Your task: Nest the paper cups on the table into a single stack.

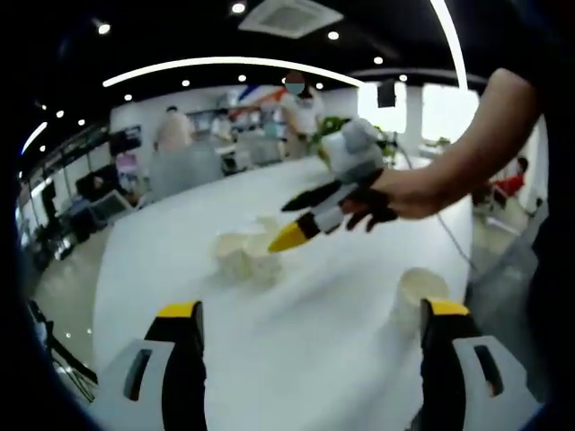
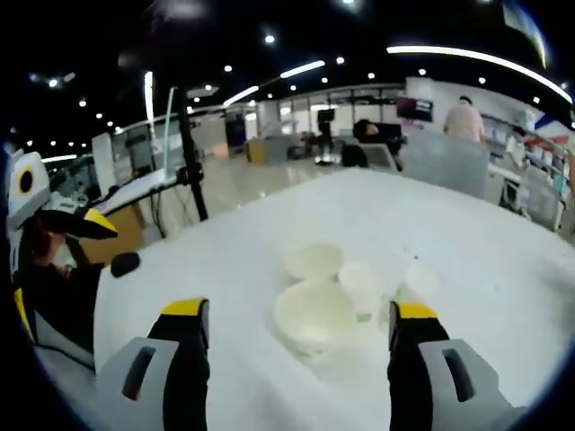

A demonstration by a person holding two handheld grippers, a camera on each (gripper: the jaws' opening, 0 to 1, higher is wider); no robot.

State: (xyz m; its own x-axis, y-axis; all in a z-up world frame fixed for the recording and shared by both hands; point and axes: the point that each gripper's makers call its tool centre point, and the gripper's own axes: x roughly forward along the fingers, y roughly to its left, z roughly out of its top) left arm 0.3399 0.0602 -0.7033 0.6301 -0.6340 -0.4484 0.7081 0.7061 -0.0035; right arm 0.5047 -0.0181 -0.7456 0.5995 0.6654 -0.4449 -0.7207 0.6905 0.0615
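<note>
Several white paper cups stand on the white table [image 1: 296, 359]. In the left gripper view a small cluster of cups [image 1: 244, 256] sits mid-table, and one lone cup [image 1: 418, 296] stands just beyond my left gripper's right jaw. My left gripper [image 1: 313, 310] is open with nothing in it. The right gripper [image 1: 280, 226], held by a hand, hovers just right of the cluster. In the right gripper view my right gripper [image 2: 299, 312] is open, and a wide cup [image 2: 314, 316] lies between its jaws with three smaller cups [image 2: 362, 283] behind it. The left gripper [image 2: 115, 244] shows at the left edge.
The person's forearm [image 1: 476, 144] reaches in from the right above the table. People [image 1: 301, 112] and desks stand beyond the far table edge. A black stand [image 2: 189, 162] rises past the table's left side. The picture is blurred.
</note>
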